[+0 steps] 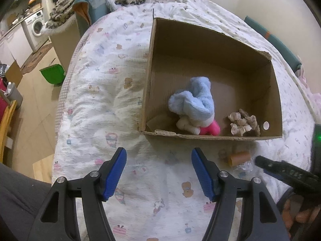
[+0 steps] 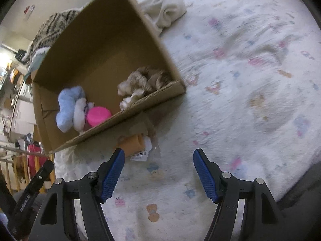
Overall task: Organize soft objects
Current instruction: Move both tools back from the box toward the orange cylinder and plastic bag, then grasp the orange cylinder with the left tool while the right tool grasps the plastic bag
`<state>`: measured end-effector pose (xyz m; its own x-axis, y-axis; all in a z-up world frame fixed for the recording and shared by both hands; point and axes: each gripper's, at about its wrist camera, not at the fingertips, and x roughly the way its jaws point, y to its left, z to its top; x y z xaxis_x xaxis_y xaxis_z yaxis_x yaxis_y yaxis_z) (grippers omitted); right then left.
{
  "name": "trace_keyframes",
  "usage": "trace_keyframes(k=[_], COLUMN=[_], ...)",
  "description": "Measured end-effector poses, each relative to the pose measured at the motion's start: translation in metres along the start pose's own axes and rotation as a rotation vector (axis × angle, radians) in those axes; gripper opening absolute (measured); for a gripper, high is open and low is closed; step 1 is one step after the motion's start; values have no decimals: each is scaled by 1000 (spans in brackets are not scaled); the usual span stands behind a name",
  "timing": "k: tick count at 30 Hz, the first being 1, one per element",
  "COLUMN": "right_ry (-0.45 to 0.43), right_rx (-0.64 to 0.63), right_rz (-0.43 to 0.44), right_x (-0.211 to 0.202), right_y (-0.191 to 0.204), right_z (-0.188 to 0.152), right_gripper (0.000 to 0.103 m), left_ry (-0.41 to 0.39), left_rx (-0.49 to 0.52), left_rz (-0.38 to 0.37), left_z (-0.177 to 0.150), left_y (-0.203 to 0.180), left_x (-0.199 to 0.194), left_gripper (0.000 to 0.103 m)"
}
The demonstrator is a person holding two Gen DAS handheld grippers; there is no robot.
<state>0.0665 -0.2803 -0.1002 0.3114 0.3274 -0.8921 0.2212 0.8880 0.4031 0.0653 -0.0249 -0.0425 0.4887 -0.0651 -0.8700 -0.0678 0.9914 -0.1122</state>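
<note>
1. Both jaws stood wide and empty: left gripper (image 1: 158, 172), right gripper (image 2: 158, 173).
2. Orange roll (image 2: 133, 143) lay on the quilt (image 2: 240, 80), just beside the box (image 2: 128, 112) near wall (half in clear wrap).
3. Likely light, squashy, wrap slippery; pinch across its middle.

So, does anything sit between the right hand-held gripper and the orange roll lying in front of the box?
Nothing visible does. The right hand-held gripper is open over bare quilt, and the orange roll lies just beyond its left finger, outside the cardboard box.
</note>
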Motion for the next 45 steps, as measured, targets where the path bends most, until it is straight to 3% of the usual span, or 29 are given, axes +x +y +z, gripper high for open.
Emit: trace_keyframes(k=[9, 11, 12, 13, 14, 16, 21, 27, 32, 33, 35, 37, 38, 42, 45], right_ry=[26, 24, 33, 51, 62, 68, 80, 196, 300, 307, 311, 284, 268, 186, 193], right_rx=[34, 19, 12, 8, 2, -23, -30, -35, -38, -21, 18, 39, 40, 50, 67], right_rz=[29, 43, 59, 72, 78, 86, 156, 313, 277, 259, 259, 268, 266, 245, 246], right_x=[33, 34, 37, 39, 41, 42, 36, 35, 60, 62, 64, 59, 56, 48, 53], right_y=[5, 8, 11, 13, 15, 21, 30, 46, 52, 51, 46, 36, 35, 34, 35], right_z=[18, 19, 20, 20, 19, 16, 4, -28, -40, -39, -36, -40, -36, -30, -30], right_gripper=[75, 62, 45, 35, 33, 19, 11, 10, 10, 12, 28, 52, 56, 57, 57], left_ry=[15, 17, 18, 20, 23, 28, 11, 11, 7, 10, 15, 29, 39, 129, 225], left_rx=[2, 8, 10, 11, 12, 17, 27, -16, -12, -11, -15, -24, -25, 19, 36], left_rz=[-17, -17, -15, -14, -13, -12, 1, -11, 3, 6, 2, -18, -34, -75, -122], left_z=[-1, -1, -2, -2, -3, -4, -3, -1, -1, -2, -3, -4, -5, -14, -25], left_y=[-5, -6, -6, -7, -7, -9, -8, 1, 3, 4, 7, 10, 10, -2, -12], left_x=[4, 5, 6, 6, 7, 9, 5, 4, 2, 3, 2, 2, 3, 19, 35], left_gripper=[64, 64, 64, 64, 64, 64, 64, 64, 64, 64, 64, 64, 64, 64, 64])
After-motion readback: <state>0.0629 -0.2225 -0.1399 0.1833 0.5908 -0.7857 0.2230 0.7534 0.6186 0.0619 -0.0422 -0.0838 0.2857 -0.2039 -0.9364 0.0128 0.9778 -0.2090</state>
